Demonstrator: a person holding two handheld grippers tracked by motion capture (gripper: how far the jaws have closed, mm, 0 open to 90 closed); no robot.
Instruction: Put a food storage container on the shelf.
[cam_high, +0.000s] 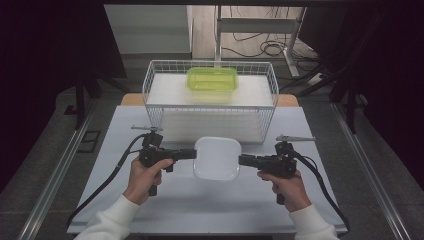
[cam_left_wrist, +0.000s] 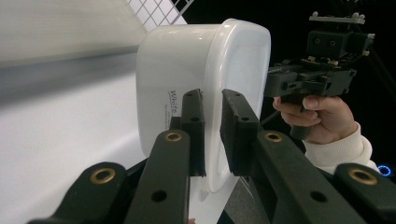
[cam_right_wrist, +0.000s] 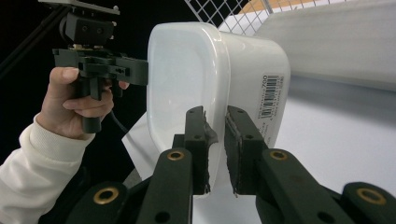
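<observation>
A white square plastic container (cam_high: 217, 158) is held just above the white table between both grippers. My left gripper (cam_high: 194, 153) is shut on its left rim, and my right gripper (cam_high: 241, 160) is shut on its right rim. In the left gripper view the jaws pinch the container's (cam_left_wrist: 187, 65) lip, with the left gripper (cam_left_wrist: 212, 133) closed around it. The right gripper view shows the same from the other side: the right gripper (cam_right_wrist: 215, 140) clamps the rim of the container (cam_right_wrist: 187, 74), whose barcode label (cam_right_wrist: 268, 100) faces the table.
A white wire basket (cam_high: 210, 107) stands behind the container at the table's far side. On top of it sits a green lidded box (cam_high: 212, 80). The table's front edge (cam_high: 200, 231) lies near the person's sleeves. Dark floor and metal rails flank both sides.
</observation>
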